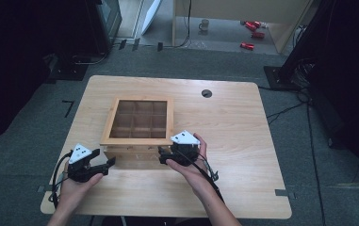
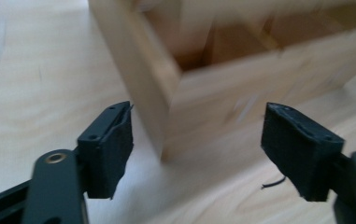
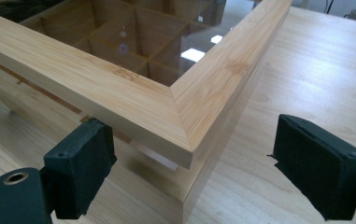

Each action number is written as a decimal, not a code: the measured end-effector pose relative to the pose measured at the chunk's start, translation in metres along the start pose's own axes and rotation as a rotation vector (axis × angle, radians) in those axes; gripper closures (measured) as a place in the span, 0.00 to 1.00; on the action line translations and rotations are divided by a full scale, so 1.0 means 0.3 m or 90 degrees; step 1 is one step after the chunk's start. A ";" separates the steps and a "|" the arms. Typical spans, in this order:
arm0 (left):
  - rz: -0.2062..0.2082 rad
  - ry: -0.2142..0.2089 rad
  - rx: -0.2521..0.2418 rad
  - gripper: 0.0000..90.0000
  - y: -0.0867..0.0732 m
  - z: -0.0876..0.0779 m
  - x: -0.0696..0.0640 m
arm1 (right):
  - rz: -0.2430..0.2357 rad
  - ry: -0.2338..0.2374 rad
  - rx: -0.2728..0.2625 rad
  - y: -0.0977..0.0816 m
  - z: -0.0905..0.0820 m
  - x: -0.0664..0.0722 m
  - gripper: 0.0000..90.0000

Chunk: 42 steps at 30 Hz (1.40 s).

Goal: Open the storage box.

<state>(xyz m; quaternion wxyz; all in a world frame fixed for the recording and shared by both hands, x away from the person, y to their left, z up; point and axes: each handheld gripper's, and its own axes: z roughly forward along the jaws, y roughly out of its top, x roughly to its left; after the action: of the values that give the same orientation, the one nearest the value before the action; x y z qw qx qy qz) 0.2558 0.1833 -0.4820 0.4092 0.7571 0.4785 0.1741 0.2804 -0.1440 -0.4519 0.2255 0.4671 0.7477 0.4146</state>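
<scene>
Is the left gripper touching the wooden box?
Apart. In the left gripper view the left gripper is open, its jaws either side of the box corner, with bare table showing between each pad and the wood.

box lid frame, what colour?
Light natural wood, pale tan, around a glass pane: lid frame, best in the right gripper view.
</scene>
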 end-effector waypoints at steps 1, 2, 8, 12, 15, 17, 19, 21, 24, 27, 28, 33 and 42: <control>0.002 0.006 0.007 0.27 -0.016 0.002 0.006 | -0.001 0.001 -0.001 0.007 -0.004 0.000 0.15; 0.008 0.017 0.017 0.26 -0.032 0.004 0.012 | -0.005 0.001 -0.003 0.014 -0.008 -0.001 0.15; -0.014 0.053 0.039 0.21 -0.079 0.001 0.061 | -0.023 0.004 -0.017 0.055 -0.027 -0.007 0.14; -0.006 0.068 0.069 0.21 -0.112 0.013 0.072 | -0.034 0.009 -0.027 0.087 -0.038 -0.016 0.14; -0.018 0.071 0.063 0.21 -0.115 0.013 0.082 | -0.038 0.012 -0.035 0.119 -0.046 -0.023 0.13; -0.010 0.082 0.062 0.21 -0.117 0.018 0.078 | -0.041 0.012 -0.040 0.141 -0.053 -0.028 0.13; 0.008 0.095 0.064 0.19 -0.119 0.025 0.065 | -0.045 0.012 -0.048 0.166 -0.059 -0.034 0.13; 0.020 0.103 0.070 0.19 -0.119 0.028 0.057 | -0.055 0.016 -0.056 0.195 -0.064 -0.043 0.13; 0.023 0.107 0.072 0.18 -0.119 0.030 0.054 | -0.068 0.017 -0.063 0.234 -0.068 -0.055 0.11; 0.022 0.105 0.072 0.18 -0.118 0.029 0.056 | -0.076 0.020 -0.074 0.270 -0.069 -0.069 0.11; 0.021 0.104 0.072 0.19 -0.119 0.029 0.056 | -0.077 0.021 -0.078 0.278 -0.068 -0.074 0.11; 0.021 0.104 0.072 0.19 -0.119 0.028 0.056 | -0.101 0.032 -0.102 0.319 -0.055 -0.107 0.11; 0.015 0.099 0.070 0.19 -0.117 0.028 0.060 | -0.103 0.047 -0.125 0.368 -0.012 -0.142 0.21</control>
<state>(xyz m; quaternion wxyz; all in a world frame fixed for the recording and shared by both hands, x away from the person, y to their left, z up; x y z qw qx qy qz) 0.2495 0.2024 -0.5171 0.3268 0.7684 0.5083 0.2106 0.3540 -0.1590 -0.3605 0.2752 0.3652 0.7468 0.4829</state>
